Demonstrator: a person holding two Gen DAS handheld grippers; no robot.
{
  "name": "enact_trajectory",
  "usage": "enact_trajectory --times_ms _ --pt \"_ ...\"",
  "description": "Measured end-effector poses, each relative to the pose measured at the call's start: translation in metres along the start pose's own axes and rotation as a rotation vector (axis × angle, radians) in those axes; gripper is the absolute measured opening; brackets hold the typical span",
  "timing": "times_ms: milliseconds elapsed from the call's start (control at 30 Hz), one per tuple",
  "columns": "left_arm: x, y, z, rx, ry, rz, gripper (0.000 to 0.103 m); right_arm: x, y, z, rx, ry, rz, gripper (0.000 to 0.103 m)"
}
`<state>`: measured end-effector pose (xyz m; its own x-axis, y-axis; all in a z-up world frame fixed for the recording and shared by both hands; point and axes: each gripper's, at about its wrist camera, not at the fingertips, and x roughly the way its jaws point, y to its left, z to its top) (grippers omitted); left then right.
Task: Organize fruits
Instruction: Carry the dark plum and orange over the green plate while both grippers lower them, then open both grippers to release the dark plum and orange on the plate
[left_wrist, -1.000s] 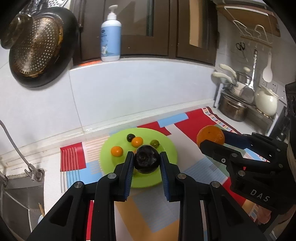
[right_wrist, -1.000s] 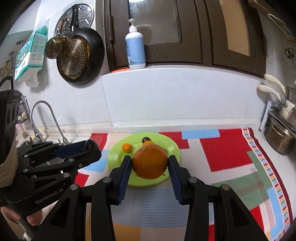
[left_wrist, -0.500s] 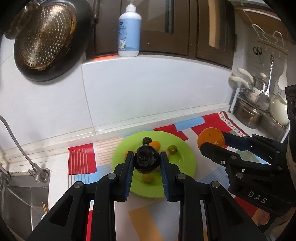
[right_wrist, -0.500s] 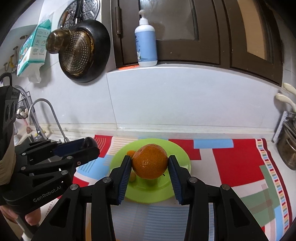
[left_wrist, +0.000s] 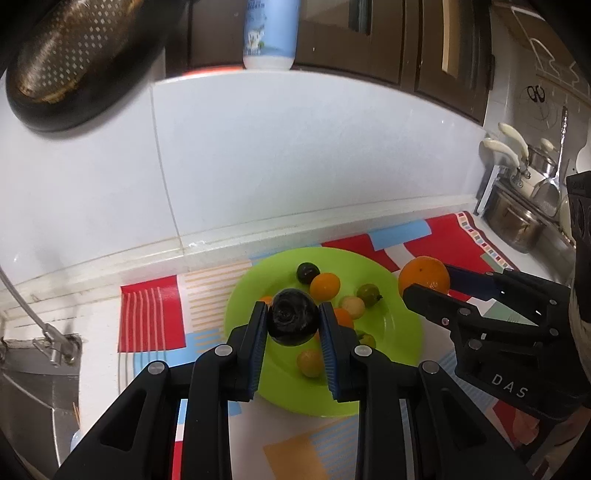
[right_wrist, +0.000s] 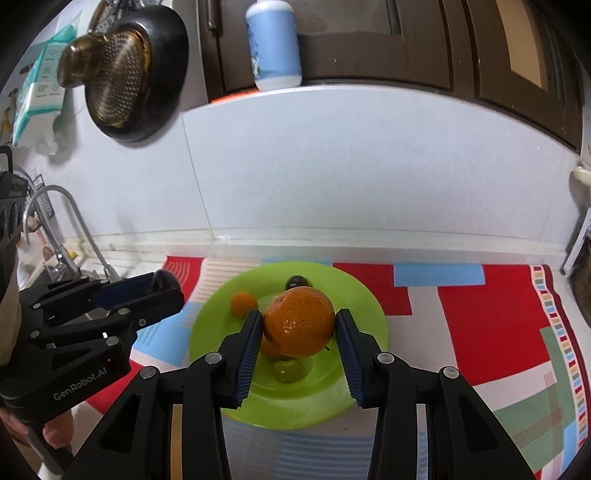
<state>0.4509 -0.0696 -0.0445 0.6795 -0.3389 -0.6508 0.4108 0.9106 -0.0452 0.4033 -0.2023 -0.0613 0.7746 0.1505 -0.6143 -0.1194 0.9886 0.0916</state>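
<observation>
Over the green plate (left_wrist: 400, 334) now, with both fruits carried closer than a second ago. Plate looks bigger and lower in both views than before, so both hands came forward and down toward it. Means the drop is near: two more fruits about to join the pile.

Dark round fruit (left_wrist: 292, 322) up in the air above the near side of the plate, squeezed tight between the blue pads of the left gripper (left_wrist: 292, 325). Nearly closed, pads pressing both sides.

Big orange (right_wrist: 298, 320) also in the air above the plate, pinched by the right gripper (right_wrist: 299, 334). Held a bit wider, because of the fatter fruit.

Already on the plate: small orange, green and dark fruits (left_wrist: 325, 286). Under the plate, a bright striped mat (right_wrist: 491, 314). Behind, a white tiled wall (left_wrist: 295, 155).
</observation>
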Motion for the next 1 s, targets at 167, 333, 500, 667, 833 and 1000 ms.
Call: enact_trajectory --times_ms 167,333,500,667,833,1000 --pt "0.021 0.002 -0.004 0.006 0.030 0.001 0.028 0.021 -0.009 -0.006 0.012 0.041 -0.005 0.042" --pt "0.042 0.004 -0.009 0.005 0.066 0.002 0.028 0.039 -0.017 -0.011 0.021 0.077 -0.014 0.042" --pt "0.057 0.005 -0.013 0.004 0.096 -0.002 0.028 0.056 -0.022 -0.017 0.029 0.110 -0.015 0.042" --pt "0.067 0.004 -0.016 0.007 0.117 -0.004 0.028 0.064 -0.025 -0.021 0.038 0.130 -0.016 0.042" --pt "0.070 0.002 -0.017 0.009 0.121 -0.021 0.030 0.067 -0.026 -0.022 0.045 0.134 -0.016 0.042" --pt "0.056 0.001 -0.014 0.010 0.083 -0.007 0.041 0.060 -0.027 -0.022 0.049 0.112 -0.023 0.051"
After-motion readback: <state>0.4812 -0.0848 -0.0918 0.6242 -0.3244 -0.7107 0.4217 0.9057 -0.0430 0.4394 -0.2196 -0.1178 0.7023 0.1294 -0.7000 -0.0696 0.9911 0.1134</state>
